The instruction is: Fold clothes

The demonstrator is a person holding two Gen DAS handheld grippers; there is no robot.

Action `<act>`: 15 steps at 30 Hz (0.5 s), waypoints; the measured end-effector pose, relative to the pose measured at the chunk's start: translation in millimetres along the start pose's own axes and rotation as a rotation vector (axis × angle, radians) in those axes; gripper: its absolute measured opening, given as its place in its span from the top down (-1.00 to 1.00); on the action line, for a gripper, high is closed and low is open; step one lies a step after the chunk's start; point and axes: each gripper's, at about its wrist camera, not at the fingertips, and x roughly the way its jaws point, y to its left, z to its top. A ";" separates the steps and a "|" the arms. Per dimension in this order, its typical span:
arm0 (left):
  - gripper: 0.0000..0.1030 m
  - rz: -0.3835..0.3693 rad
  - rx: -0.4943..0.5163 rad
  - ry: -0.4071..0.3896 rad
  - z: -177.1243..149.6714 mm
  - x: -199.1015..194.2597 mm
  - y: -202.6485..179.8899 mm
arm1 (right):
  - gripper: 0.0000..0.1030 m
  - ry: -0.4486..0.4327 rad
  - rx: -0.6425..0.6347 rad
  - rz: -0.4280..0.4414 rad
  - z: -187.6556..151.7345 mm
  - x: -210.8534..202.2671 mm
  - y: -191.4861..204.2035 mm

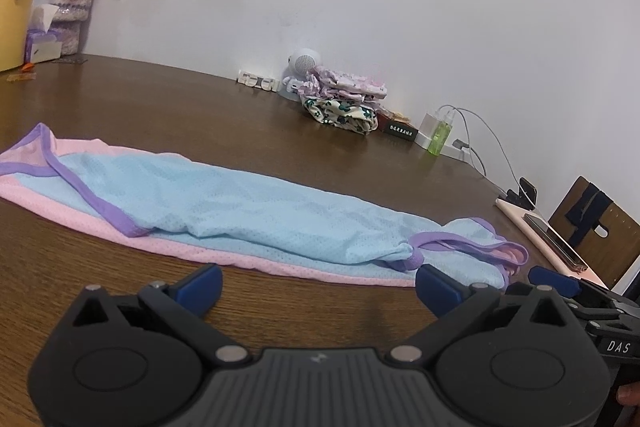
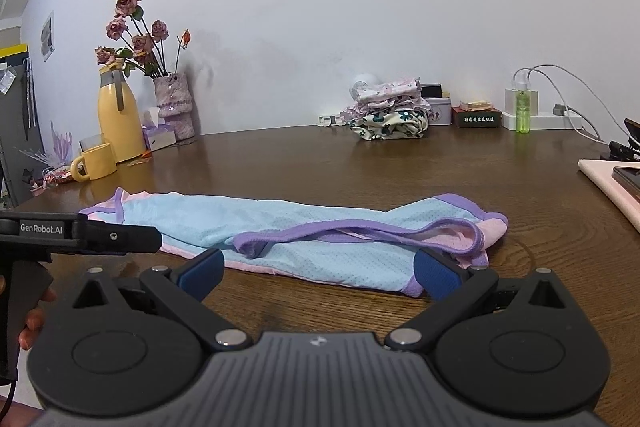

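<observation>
A big brown wooden table (image 2: 360,163) stands against a plain white wall (image 2: 320,7). A wooden chair (image 1: 600,227) sits at one end.

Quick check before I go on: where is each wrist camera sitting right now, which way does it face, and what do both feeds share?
Left wrist: low over the near table edge, behind the open left gripper, looking across the blue-pink garment to the wall; the right gripper's fingertip shows at right.
Right wrist: beside it, behind the open right gripper, facing the garment's purple-trimmed end; the left gripper's body and a hand show at left.
Shared: garment, folded clothes pile, green bottle, flower vase.
</observation>
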 end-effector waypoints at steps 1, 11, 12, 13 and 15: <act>-1.00 0.000 0.001 -0.002 -0.1 -0.3 -0.1 | -0.99 0.004 0.004 0.004 0.4 0.6 -0.8; -1.00 -0.017 0.003 0.004 3.3 0.0 1.3 | -0.99 0.043 0.089 -0.004 3.9 6.5 -13.8; -1.00 -0.021 0.006 0.009 4.9 0.3 1.2 | -0.99 0.050 0.094 -0.003 4.1 7.3 -14.6; -1.00 -0.025 0.013 0.016 7.9 0.7 0.6 | -0.99 0.057 0.096 -0.003 4.5 8.0 -14.8; -1.00 -0.032 0.027 0.028 19.2 2.4 -3.4 | -0.99 0.078 0.104 -0.021 8.1 10.1 -17.7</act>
